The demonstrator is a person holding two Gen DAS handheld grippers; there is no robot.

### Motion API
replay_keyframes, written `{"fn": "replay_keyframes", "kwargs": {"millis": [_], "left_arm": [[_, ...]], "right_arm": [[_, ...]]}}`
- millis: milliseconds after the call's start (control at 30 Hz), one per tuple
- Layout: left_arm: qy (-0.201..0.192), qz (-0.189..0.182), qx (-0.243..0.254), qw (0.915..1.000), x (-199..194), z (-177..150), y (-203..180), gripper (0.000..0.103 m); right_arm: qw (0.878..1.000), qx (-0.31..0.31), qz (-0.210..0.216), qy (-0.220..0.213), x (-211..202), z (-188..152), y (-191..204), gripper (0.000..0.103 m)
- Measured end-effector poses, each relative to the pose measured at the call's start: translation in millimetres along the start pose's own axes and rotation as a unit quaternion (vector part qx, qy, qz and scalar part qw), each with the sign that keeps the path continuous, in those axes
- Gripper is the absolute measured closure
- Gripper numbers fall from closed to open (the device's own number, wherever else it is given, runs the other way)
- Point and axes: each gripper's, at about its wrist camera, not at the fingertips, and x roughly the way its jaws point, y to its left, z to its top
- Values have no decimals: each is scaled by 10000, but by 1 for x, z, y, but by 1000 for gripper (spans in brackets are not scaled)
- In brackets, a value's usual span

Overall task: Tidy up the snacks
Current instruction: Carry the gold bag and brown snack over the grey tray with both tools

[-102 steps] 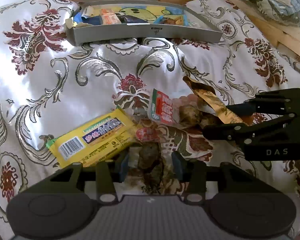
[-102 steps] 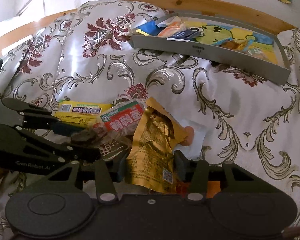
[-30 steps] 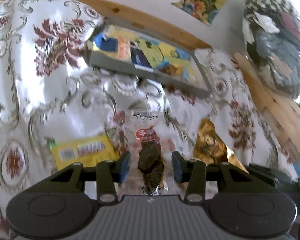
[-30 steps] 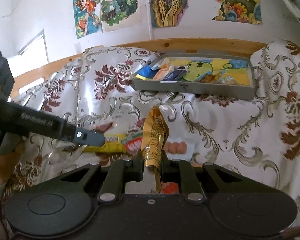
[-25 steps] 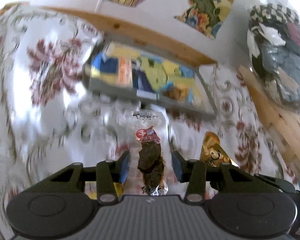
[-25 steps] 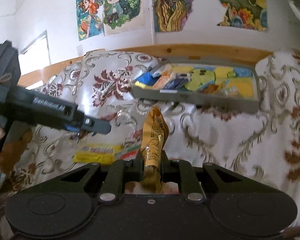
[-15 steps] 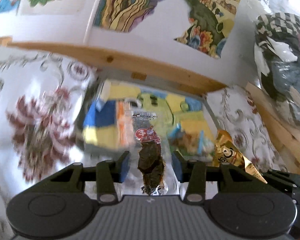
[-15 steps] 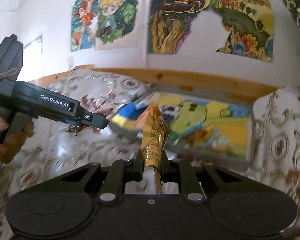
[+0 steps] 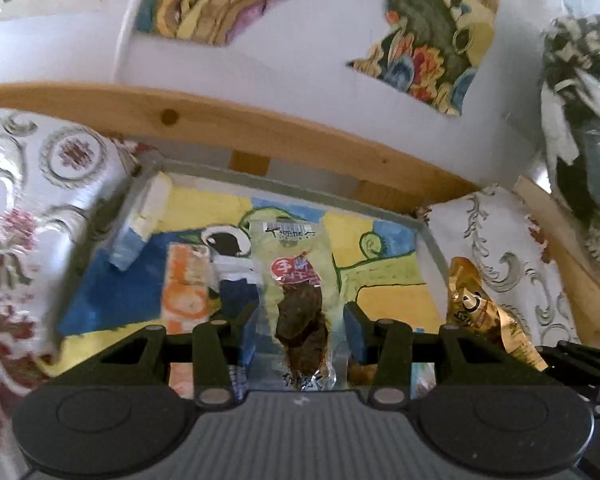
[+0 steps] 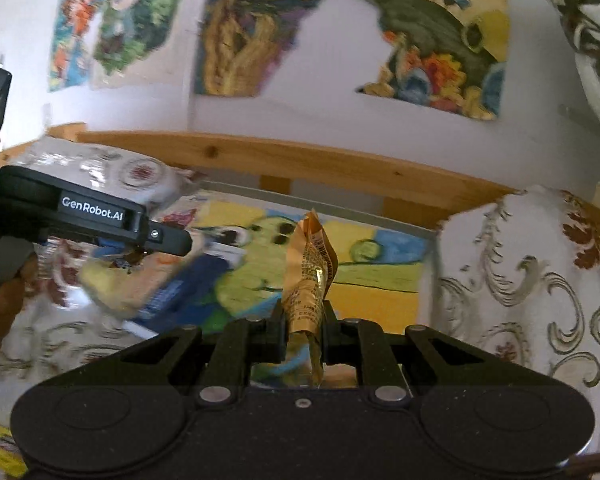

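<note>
**Both packets carried up over the tray**

You have been lifting both snacks off the bedspread; now they are hanging over the grey tray. Your left gripper is clamping the clear jerky packet; your right gripper is pinching the gold packet tightly. Beyond the tray, the wooden rail is running beneath wall posters.

Both wrist views face forward—angled down, sharing the tray closely

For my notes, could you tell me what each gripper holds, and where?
Left gripper: clear jerky packet, lower part. Right gripper: gold packet, bottom end.
</note>
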Motion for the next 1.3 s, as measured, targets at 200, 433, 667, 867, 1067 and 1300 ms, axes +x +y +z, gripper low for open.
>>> {"fn": "replay_keyframes", "kwargs": {"millis": [200, 433, 667, 867, 1067, 1300], "left_arm": [[209, -12, -6, 9998, 34, -10, -7, 55], [299, 34, 170, 9994, 52, -18, -11, 55], [319, 160, 256, 9990, 57, -20, -12, 54], [367, 208, 202, 9989, 55, -19, -14, 53], [261, 222, 103, 9994, 44, -16, -15, 39], [-153, 275, 69, 9995, 17, -7, -23, 16]], "right_arm": [[9992, -49, -297, 252, 32, -6, -14, 87], [9984, -82, -417, 373, 53, -18, -17, 87], [9984, -28, -415, 371, 57, -21, -17, 76], [9987, 35, -375, 347, 55, -20, -18, 71], [9987, 173, -395, 260, 46, -17, -22, 55], [9985, 393, -378, -38, 23, -8, -27, 33]]}}
